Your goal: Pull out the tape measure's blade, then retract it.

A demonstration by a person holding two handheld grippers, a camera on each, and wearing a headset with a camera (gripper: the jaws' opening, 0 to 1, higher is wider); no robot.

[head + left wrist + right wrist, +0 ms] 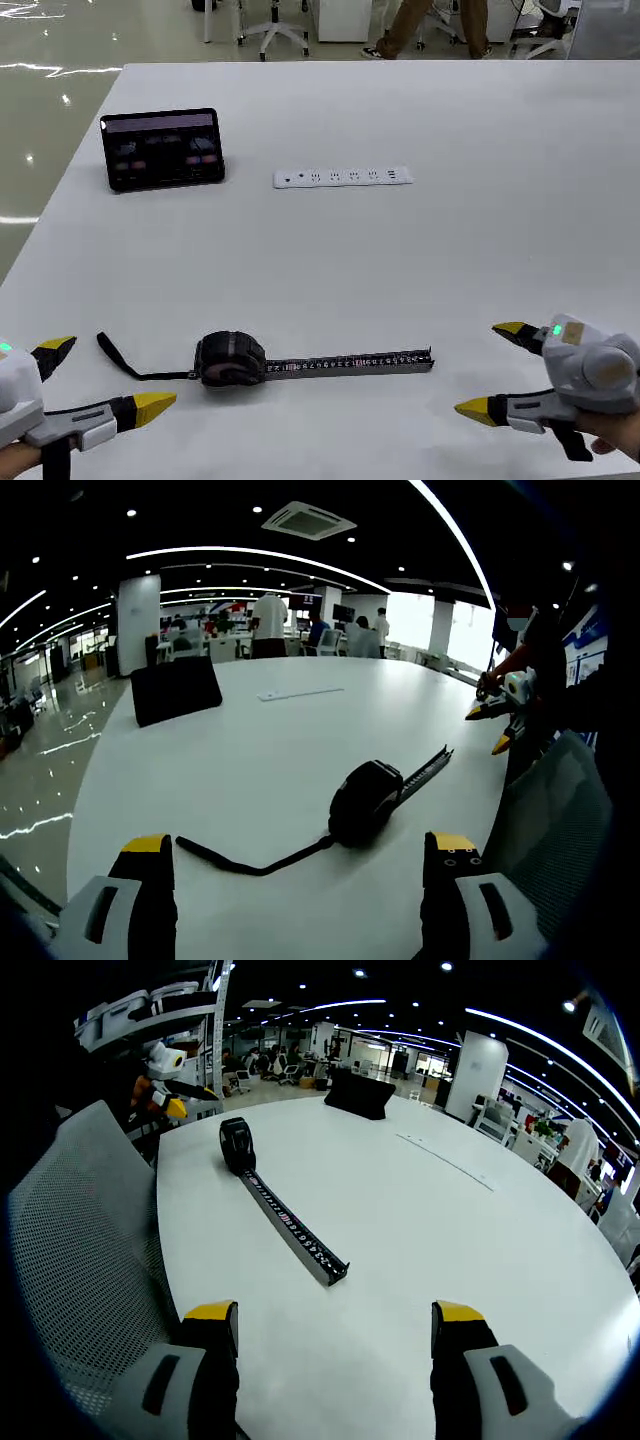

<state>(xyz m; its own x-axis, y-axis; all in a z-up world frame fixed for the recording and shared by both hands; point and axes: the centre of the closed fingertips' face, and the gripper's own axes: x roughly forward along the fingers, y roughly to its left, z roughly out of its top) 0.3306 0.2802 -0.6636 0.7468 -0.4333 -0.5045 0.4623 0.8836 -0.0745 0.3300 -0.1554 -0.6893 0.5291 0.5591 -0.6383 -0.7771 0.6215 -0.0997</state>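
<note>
Found the left gripper [120, 372] at the near left edge of the white table [420, 270], jaws spread wide and clamped on nothing. Found the right gripper [478, 368] at the near right edge, likewise gaping, with nothing between its yellow-tipped jaws. Saw both held just above the tabletop, well apart from each other and touching nothing.

Between them, noted the tape measure [230, 358] lying on the table near the front edge, closer to the left gripper. Made out a dark, rounded case with the blade [350, 363] drawn out and lying flat on the table, running toward the right gripper. Read the blade as dark with pale graduations and a few red marks, ending in a small end hook short of the right gripper. Saw a black wrist strap [120, 358] trailing from the other side of the case, toward the left gripper.

Counted two grippers, one tape measure, one blade and one strap.

Farther back, counted one dark tablet [162, 148] propped upright at the left and one white power strip [342, 177] lying flat near the middle of the table. Caught one grey mesh chair back [80, 1230] beside the table edge in the right gripper view.
</note>
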